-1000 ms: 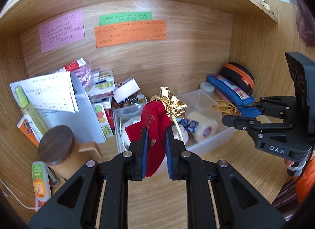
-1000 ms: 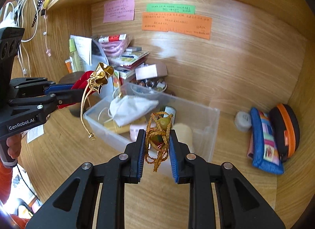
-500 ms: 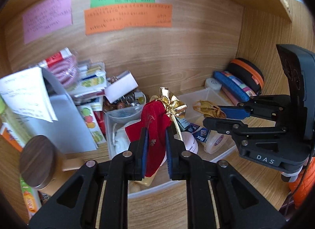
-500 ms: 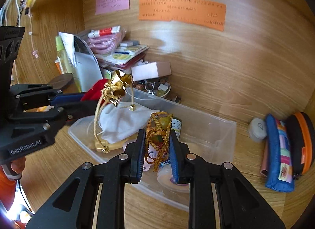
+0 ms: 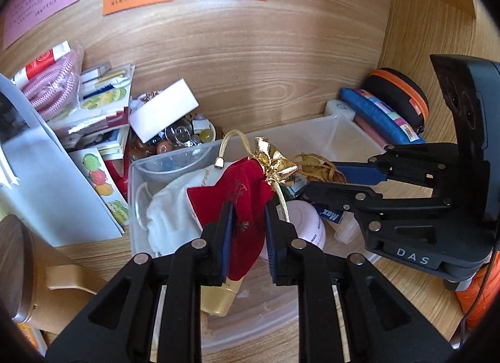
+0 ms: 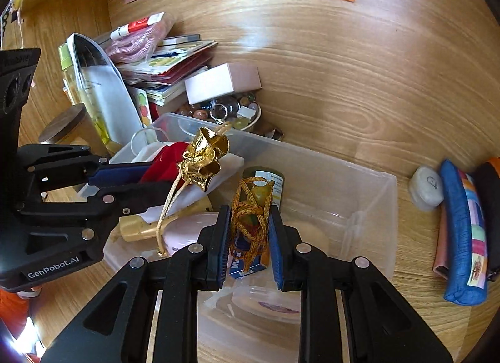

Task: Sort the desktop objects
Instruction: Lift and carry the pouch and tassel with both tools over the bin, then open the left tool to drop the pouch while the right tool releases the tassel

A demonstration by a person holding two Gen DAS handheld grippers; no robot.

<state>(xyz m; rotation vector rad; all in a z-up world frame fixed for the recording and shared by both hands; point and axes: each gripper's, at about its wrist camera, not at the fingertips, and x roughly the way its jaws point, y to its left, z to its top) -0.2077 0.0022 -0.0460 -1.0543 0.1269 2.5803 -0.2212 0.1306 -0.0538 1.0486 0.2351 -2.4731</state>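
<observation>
My left gripper (image 5: 247,222) is shut on a red velvet pouch (image 5: 240,194) with a gold bow (image 5: 275,163) and gold cord, held over the clear plastic bin (image 5: 340,131). The pouch's bow also shows in the right wrist view (image 6: 204,158). My right gripper (image 6: 250,231) is shut on a gold mesh bag (image 6: 251,210) with something green and orange inside, also over the bin (image 6: 368,203). In the left wrist view the right gripper (image 5: 318,180) sits just right of the pouch. The bin holds a white cloth bag (image 5: 168,210), a pink jar (image 5: 304,222), a yellow tube and tape.
Left of the bin stand books and packets (image 6: 168,63), a white box over a bowl of beads (image 6: 223,83), a paper sheet (image 5: 40,181) and a wooden-lidded jar (image 5: 15,266). At right lie a blue pencil case (image 6: 462,231), an orange-rimmed black case (image 5: 397,97) and a white eraser-like block (image 6: 426,188).
Both grippers have moved forward and down over the bin, each still holding its pouch. The bin now fills the lower middle of both views.
</observation>
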